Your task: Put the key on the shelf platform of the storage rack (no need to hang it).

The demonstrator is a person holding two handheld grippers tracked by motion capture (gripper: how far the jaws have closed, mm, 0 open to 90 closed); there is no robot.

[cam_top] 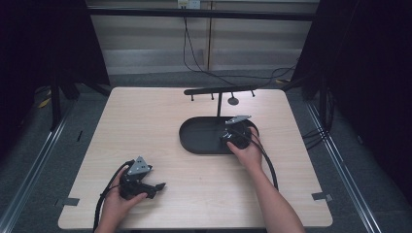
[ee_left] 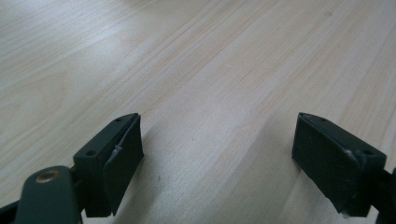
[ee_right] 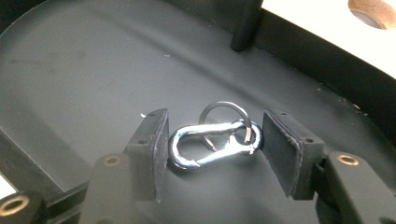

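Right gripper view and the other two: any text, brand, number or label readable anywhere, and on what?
None readable.
The carabiner with its key ring, the black tray and the table carry no visible markings.
The right gripper and left gripper show plain black pads.

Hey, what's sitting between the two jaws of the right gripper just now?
A silver carabiner clip with a key ring on it lies on the black tray between the right gripper jaws, as the right gripper view shows.

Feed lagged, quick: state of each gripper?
Left gripper: open, nothing between the jaws, over bare table.
Right gripper: jaws around the carabiner in the tray; grip cannot be told.
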